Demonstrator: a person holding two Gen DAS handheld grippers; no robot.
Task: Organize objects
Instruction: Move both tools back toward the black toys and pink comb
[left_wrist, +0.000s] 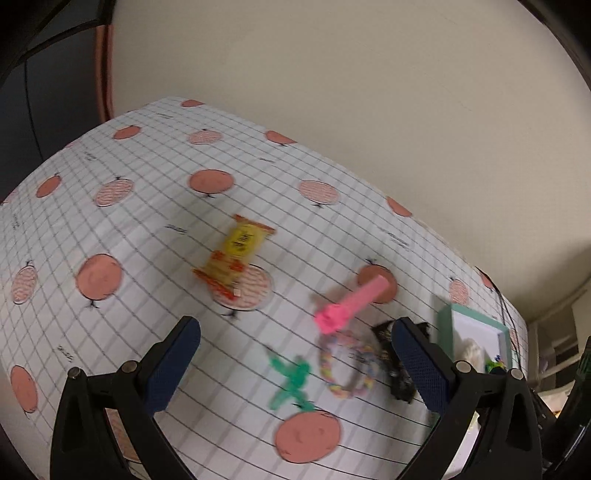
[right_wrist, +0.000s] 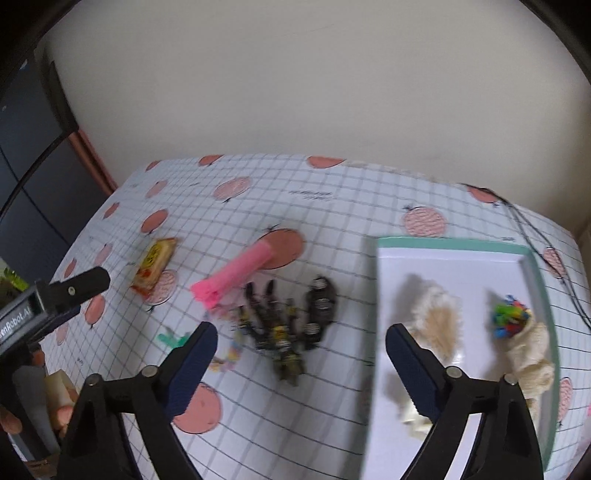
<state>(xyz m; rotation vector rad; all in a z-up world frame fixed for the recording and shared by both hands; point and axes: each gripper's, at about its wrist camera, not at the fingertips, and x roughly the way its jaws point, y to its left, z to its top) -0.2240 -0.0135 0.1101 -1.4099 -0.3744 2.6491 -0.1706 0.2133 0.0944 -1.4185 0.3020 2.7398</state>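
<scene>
The checked tablecloth (right_wrist: 332, 192) fills both views. The mint-rimmed tray (right_wrist: 461, 244) sits at right in the right wrist view. The pink stick (right_wrist: 236, 273) lies at centre, its long axis running from lower left to upper right. Left gripper (left_wrist: 295, 363) and right gripper (right_wrist: 301, 363) stand wide open, holding nothing.
</scene>
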